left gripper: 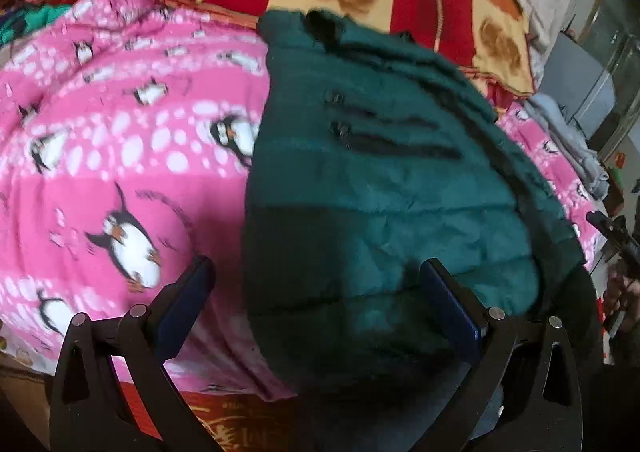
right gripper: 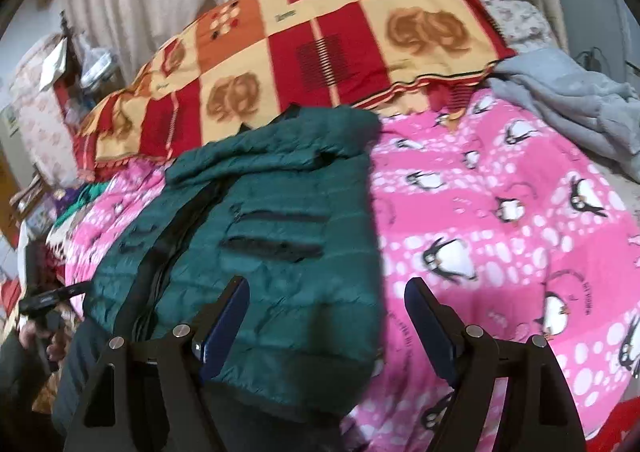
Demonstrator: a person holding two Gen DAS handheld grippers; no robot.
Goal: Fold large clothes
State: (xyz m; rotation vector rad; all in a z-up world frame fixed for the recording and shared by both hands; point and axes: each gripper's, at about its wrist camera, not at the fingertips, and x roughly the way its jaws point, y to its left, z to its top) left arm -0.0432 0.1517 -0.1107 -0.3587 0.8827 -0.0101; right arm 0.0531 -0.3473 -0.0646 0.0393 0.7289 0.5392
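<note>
While the green quilted jacket (left gripper: 384, 188) lies flat on the pink penguin blanket (left gripper: 120, 156), left gripper (left gripper: 316, 272) and right gripper (right gripper: 326, 292) hang above its hem, jaws spread wide, holding nothing.

Bed (right gripper: 600, 180) covered by a pink penguin-print blanket (left gripper: 120, 156), seen from both wrist views. Lying directly on the blanket: a dark green quilted jacket (right gripper: 280, 252), spread flat, front up, with two dark zip pockets showing and its near hem reaching over the blanket's near edge. Behind the jacket, at the far side of the bed, a red, orange and cream checked blanket (right gripper: 320, 44), folded and heaped, its fringe touching the pink cover. At the far right in the right wrist view, a crumpled grey garment (right gripper: 568, 104) resting on the pink blanket, well apart from the jacket.
</note>
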